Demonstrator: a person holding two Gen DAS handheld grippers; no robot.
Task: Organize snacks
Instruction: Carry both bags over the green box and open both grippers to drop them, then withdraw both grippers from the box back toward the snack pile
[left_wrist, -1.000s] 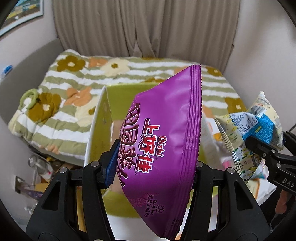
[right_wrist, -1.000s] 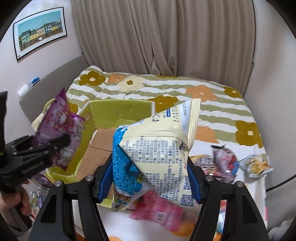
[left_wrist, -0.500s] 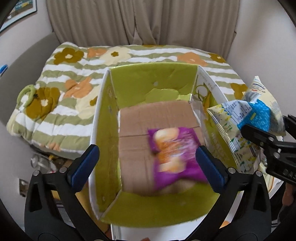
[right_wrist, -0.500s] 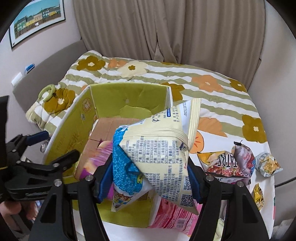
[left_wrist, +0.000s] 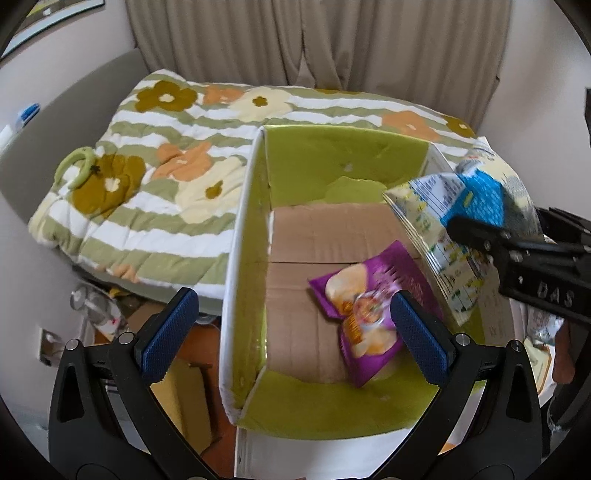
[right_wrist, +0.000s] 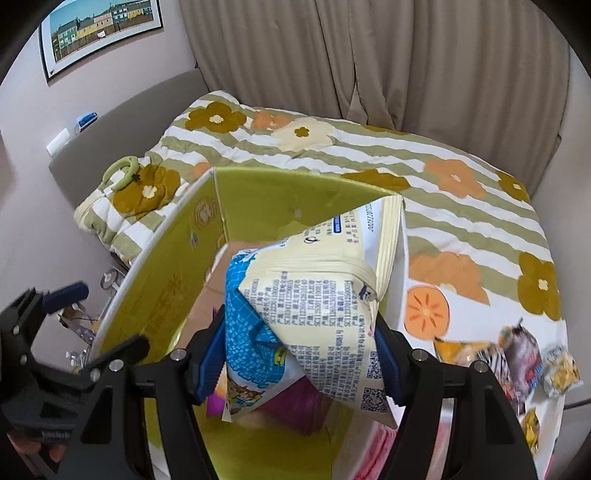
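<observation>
L gripper (left_wrist: 293, 332) is wide apart, nothing between the pads; it hangs over the near-left part of the green box (left_wrist: 243, 229), so it looks done w/ its item. Purple chip bag (left_wrist: 364, 310) lies flat on the cardboard floor, near-right quadrant, picture side up; blurred, so can't say whether it's fully settled.

R gripper (right_wrist: 301, 354) is clamped on the yellow-blue snack bag (right_wrist: 314, 295) — pads pinch the lower body, bag crumpled at the pinch, sealed top edge sticking up and away. Grip on the body rather than the seam prob. because a puffed bag slips otherwise; air cushion gives the pads something to bite. From the left cam that bag (left_wrist: 454, 229) sits above the box's right wall, partly over the interior; not touching the floor as far as I can tell.

Judgement: next step = carry bag inward past the wall, let go over the free floor at the back/left, so it doesn't stack on the purple one. Risk — bag's top corner catches the right wall on the way in; box is light cardboard on a quilt (left_wrist: 155, 177), could shift.

More snack packs (right_wrist: 517, 362) lie loose on the bed to the right of the box, well apart from it; task looks early, most items still outside.
</observation>
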